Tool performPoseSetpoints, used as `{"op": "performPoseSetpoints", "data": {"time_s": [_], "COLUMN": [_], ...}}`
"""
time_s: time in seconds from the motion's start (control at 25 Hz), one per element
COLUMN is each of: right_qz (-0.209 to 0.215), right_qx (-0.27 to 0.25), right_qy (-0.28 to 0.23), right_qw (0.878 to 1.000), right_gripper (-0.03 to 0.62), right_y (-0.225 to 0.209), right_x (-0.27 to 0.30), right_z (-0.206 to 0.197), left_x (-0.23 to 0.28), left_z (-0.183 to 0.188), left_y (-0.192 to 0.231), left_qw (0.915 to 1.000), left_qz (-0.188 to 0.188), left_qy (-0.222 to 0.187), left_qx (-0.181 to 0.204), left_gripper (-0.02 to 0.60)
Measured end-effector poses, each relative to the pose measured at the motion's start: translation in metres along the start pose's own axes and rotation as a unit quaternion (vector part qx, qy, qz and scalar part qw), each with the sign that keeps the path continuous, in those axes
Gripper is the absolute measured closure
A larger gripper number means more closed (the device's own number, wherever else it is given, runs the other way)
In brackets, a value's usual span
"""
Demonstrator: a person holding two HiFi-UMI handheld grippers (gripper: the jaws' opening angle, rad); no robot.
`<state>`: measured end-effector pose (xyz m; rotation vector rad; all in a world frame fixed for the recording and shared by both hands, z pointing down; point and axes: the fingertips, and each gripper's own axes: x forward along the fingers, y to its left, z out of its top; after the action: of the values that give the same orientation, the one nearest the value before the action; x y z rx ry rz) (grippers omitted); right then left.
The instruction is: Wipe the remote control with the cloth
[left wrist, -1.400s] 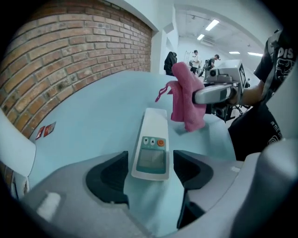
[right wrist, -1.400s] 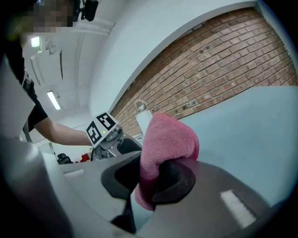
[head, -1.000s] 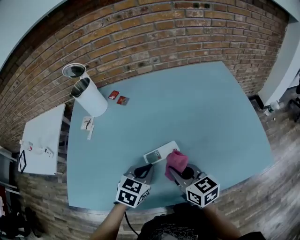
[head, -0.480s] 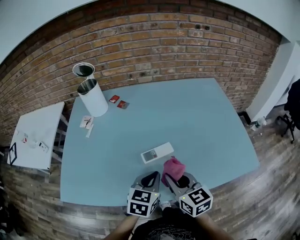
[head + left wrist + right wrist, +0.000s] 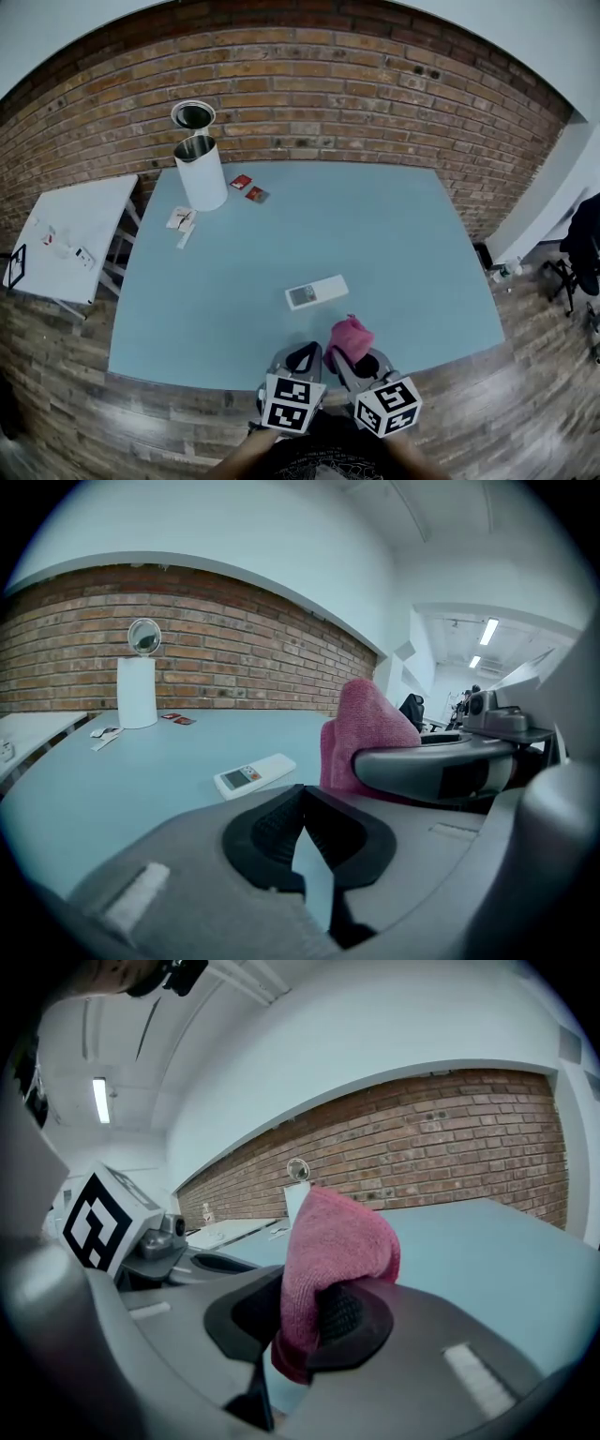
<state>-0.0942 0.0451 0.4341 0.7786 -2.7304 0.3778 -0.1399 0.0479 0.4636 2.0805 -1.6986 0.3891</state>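
Far left, a white side table [image 5: 70, 239] carries a few bits too small to tell. Now the blue bench [image 5: 412, 234]. At the back-left corner a tall white canister [image 5: 203, 176] stands upright with its mouth open. The inside is dark, so its contents can't be made out. Just behind it there's a round rimmed disc [image 5: 193, 114] against the brick wall. In front of the canister lie some white paper packets [image 5: 181, 221], and to its right two small red cards [image 5: 242, 182] lie flat.

Moving to mid-bench, the remote control [image 5: 316, 292] lies flat with its display end to the left and nothing touching it. Nearer the front edge is the left gripper [image 5: 302, 354]. Its jaws are pressed together and there's nothing between them. Beside it the pink cloth [image 5: 350, 339] bunches upward, near the remote control but clear of it. The right gripper [image 5: 352, 364] has its jaws clamped on the cloth's lower folds, and the rest mushrooms out above the pads [image 5: 349, 1314].
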Motion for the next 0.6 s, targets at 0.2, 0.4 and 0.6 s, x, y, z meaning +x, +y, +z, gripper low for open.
{"op": "performPoseSetpoints", "data": {"time_s": [0.2, 0.4, 0.6], "right_qz": [0.01, 0.011, 0.013], "right_qx": [-0.003, 0.003, 0.005], "right_qy": [0.002, 0.007, 0.013], "right_qw": [1.0, 1.0, 1.0], "right_gripper": [0.531, 0.53, 0.531], "right_y": [0.012, 0.018, 0.023], "right_x": [-0.005, -0.009, -0.011], "right_z": [0.0, -0.006, -0.011], "left_x": [-0.013, -0.018, -0.022], "left_z": [-0.003, -0.009, -0.012], "left_y": [-0.001, -0.009, -0.011], "left_qw": [1.0, 1.0, 1.0], "left_qz": [0.004, 0.001, 0.0], "left_qy": [-0.004, -0.005, -0.006], "left_qx": [-0.005, -0.001, 0.002], "left_gripper": [0.589, 0.589, 0.589]}}
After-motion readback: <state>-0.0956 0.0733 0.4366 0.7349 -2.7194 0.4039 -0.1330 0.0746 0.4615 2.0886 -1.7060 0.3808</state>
